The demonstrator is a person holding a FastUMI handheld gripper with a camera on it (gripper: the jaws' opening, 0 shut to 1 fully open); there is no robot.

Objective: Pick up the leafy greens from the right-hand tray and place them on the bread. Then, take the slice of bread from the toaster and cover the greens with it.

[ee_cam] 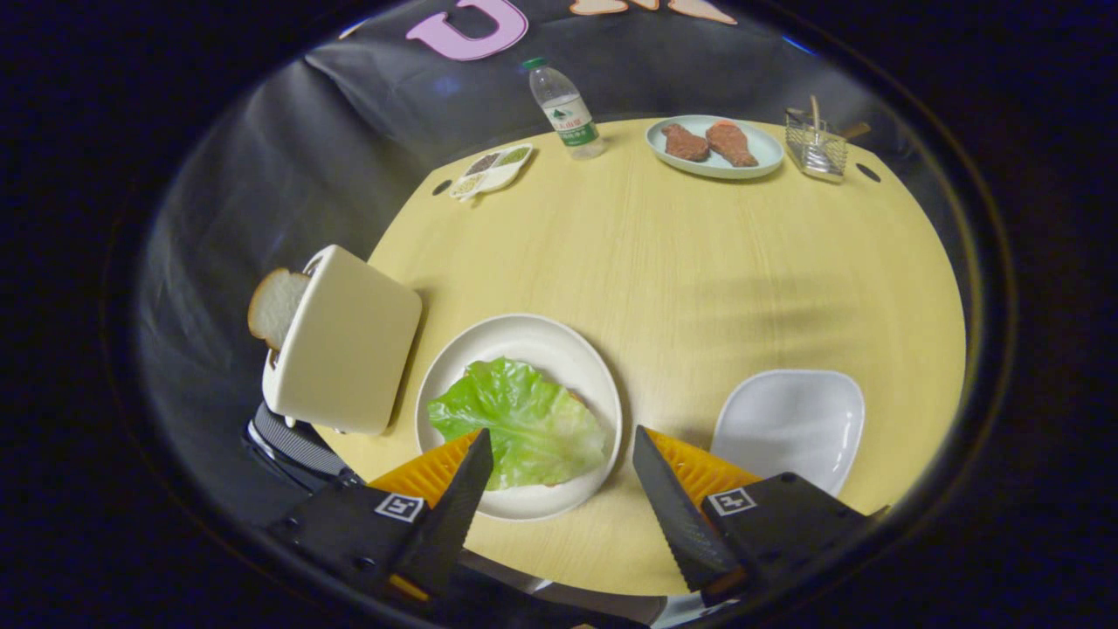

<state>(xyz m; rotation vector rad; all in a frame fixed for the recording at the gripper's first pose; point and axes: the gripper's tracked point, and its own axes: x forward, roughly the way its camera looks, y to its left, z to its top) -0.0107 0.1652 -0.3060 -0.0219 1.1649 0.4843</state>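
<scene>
Greens (515, 422) lie on the bread in the round plate (559, 341), right-hand tray (790, 424) bare. My hand-held gripper (563, 472) hangs spread apart, gripping nothing. Next up, I reckon: swing left to the toaster (345, 345) and pinch its bread slice (275, 306).

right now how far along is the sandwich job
Done: the leafy green lies on the round plate, covering what seems to be the bread, and the right-hand tray holds nothing. In hand: nothing; the tool is open, its fingers either side of the plate's near edge. Left: pull the bread slice from the toaster and cover the green.
</scene>
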